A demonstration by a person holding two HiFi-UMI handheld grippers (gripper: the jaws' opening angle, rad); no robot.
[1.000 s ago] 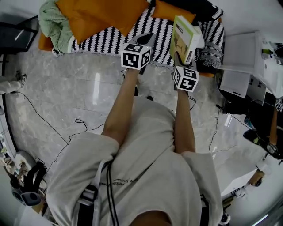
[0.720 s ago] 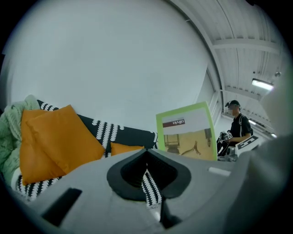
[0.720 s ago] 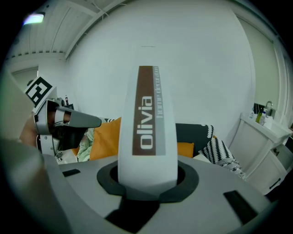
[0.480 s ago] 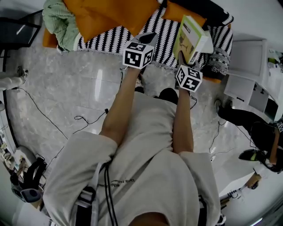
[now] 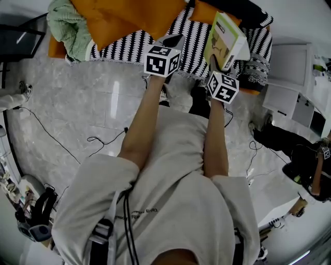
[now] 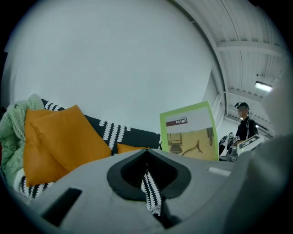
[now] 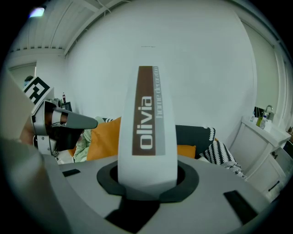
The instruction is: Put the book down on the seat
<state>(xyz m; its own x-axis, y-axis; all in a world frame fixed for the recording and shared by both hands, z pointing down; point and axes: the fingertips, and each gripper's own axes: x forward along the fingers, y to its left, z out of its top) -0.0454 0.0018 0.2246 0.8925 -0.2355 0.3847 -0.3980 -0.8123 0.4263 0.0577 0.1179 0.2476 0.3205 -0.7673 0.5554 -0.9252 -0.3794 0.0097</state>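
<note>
A green-edged book [image 5: 226, 41] stands upright over the front of the seat, a sofa covered by a black-and-white striped blanket [image 5: 194, 36]. My right gripper [image 5: 217, 66] is shut on the book's lower end. In the right gripper view the white spine [image 7: 147, 123] rises from between the jaws. My left gripper [image 5: 175, 39] hovers over the blanket to the left of the book, shut and holding nothing. In the left gripper view the book's cover [image 6: 188, 132] shows to the right, beyond the closed jaws.
Orange cushions [image 5: 129, 15] and a green knitted throw [image 5: 64, 23] lie on the sofa's left and back. A white cabinet [image 5: 289, 77] stands to the right. Cables [image 5: 98, 140] trail over the marble floor. Another person [image 5: 310, 165] stands at the right.
Both grippers have moved a little forward toward the sofa, the book going along in the right one. The grip on the book is unchanged.
</note>
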